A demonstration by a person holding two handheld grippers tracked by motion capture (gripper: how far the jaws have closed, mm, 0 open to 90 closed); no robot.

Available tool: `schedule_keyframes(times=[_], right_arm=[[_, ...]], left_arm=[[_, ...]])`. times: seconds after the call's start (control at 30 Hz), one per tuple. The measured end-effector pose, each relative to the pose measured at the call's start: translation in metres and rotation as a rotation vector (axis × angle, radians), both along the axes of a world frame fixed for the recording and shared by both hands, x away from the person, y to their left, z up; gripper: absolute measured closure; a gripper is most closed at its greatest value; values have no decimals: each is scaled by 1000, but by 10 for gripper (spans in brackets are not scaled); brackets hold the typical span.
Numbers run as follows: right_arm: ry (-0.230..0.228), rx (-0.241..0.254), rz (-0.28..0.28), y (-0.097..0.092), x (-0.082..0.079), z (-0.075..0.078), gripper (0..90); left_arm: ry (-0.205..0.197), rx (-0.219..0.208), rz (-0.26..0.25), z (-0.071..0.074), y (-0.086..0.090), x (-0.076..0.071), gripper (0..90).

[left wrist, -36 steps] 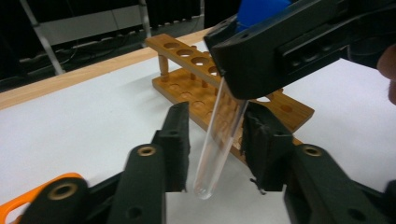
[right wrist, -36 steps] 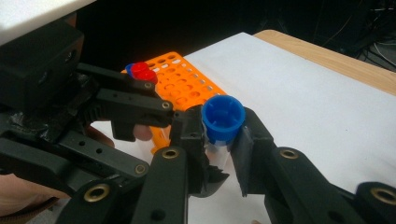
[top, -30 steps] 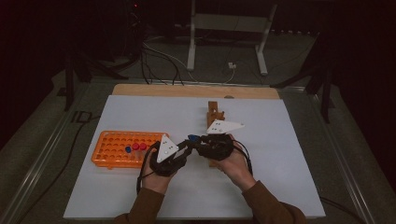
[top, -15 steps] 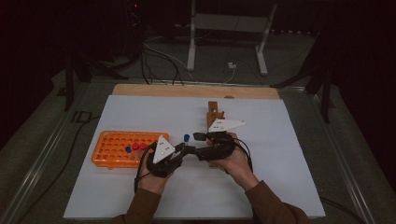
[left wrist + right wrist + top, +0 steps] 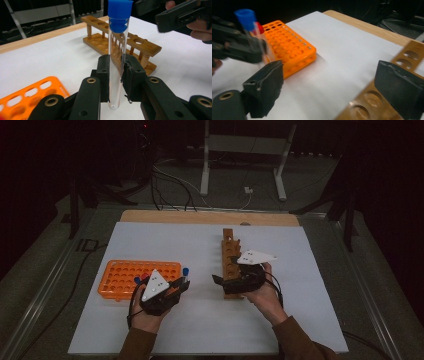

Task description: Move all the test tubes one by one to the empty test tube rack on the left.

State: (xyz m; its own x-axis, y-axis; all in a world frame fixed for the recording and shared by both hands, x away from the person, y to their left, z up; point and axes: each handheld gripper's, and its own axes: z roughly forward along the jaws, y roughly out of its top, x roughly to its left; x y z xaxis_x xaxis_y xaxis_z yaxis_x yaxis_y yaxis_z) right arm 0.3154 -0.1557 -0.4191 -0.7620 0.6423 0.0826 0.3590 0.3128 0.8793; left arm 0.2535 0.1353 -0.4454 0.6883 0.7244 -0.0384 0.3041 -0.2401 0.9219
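— Tube status? Where is the blue-capped tube (image 5: pixel 117 50) now?

— Pinched upright in the left gripper (image 5: pixel 116 80), fingers (image 5: pixel 103 75) pressed onto the glass low down, cap on top, long axis vertical. It hangs over the white surface (image 5: pixel 200 320) just off the near right corner of the orange rack (image 5: pixel 125 277).

— And the other hand?

— The right gripper (image 5: pixel 332 92) has just been opening; its fingers (image 5: pixel 268 82) stand spread with nothing between them, beside the near end of the wooden rack (image 5: pixel 231 262).

— So which way does the tube have to go?

— My guess: either sideways toward the wooden rack, which lies to the right of the left gripper, or down into the orange one. The left hand alone carries it.

— Surroundings?

— White sheet on a wooden top, dark room behind, cables and a stand's legs on the floor.
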Motion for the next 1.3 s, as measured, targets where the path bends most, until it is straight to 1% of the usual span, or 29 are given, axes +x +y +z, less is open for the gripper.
schedule_keyframes(times=[0.13,0.27,0.5,0.63,0.77,0.8,0.9,1.03,1.3], right_arm=[[-9,-8,-33,-15,-1,-3,37],[-15,1,-58,-29,-3,-4,4],[-41,-4,-100,-45,-9,-5,2],[-59,-24,-121,-49,-13,-7,2],[-59,-21,-130,-55,-15,-9,2],[-56,-17,-134,-56,-16,-10,2],[-54,-9,-146,-61,-17,-12,2],[-52,-9,-159,-67,-19,-14,3],[-54,2,-185,-80,-22,-15,2]], left_arm=[[-3,-6,10,1,15,-5,766],[-9,-9,21,1,29,-9,765],[-10,-20,54,-1,55,-15,765],[-11,-30,90,-2,73,-20,764],[-12,-38,134,-3,90,-25,764],[-14,-34,142,-4,94,-26,764],[-8,-31,169,-7,102,-29,764],[-15,-28,203,-8,109,-30,764],[-25,-25,286,-11,118,-25,763]])
